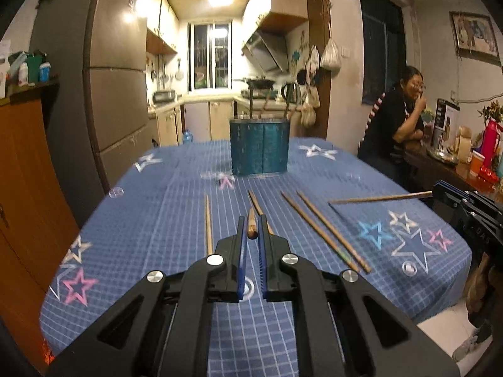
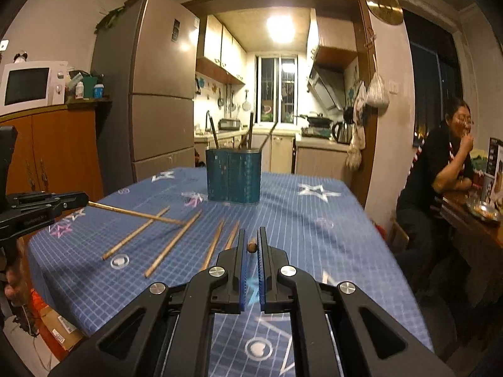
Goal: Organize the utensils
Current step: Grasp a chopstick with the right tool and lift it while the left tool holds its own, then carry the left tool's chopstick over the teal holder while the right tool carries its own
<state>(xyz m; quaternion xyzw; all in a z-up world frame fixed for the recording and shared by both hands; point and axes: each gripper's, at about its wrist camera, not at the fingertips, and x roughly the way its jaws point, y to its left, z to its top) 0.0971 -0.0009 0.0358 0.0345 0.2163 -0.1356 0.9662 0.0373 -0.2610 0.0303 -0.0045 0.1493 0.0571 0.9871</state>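
Note:
A blue utensil holder [image 1: 260, 147] stands at the far middle of the table, with several sticks in it; it also shows in the right wrist view [image 2: 233, 176]. Several wooden chopsticks [image 1: 323, 231] lie loose on the blue star tablecloth [image 1: 151, 220]. My left gripper [image 1: 251, 229] is shut on a chopstick [image 1: 252, 227] pointing forward. My right gripper [image 2: 251, 242] is shut on a chopstick end [image 2: 251, 246]; in the left wrist view that chopstick [image 1: 380, 198] juts left from the right gripper [image 1: 440, 190]. The left gripper [image 2: 83, 199] holds its chopstick [image 2: 135, 213] above the table.
Loose chopsticks [image 2: 173, 243] lie left of my right gripper. A person [image 2: 440, 169] sits at the right by a cluttered side table [image 1: 452, 169]. A fridge [image 2: 157, 94] and wooden cabinet [image 2: 53, 147] stand left. The kitchen lies behind.

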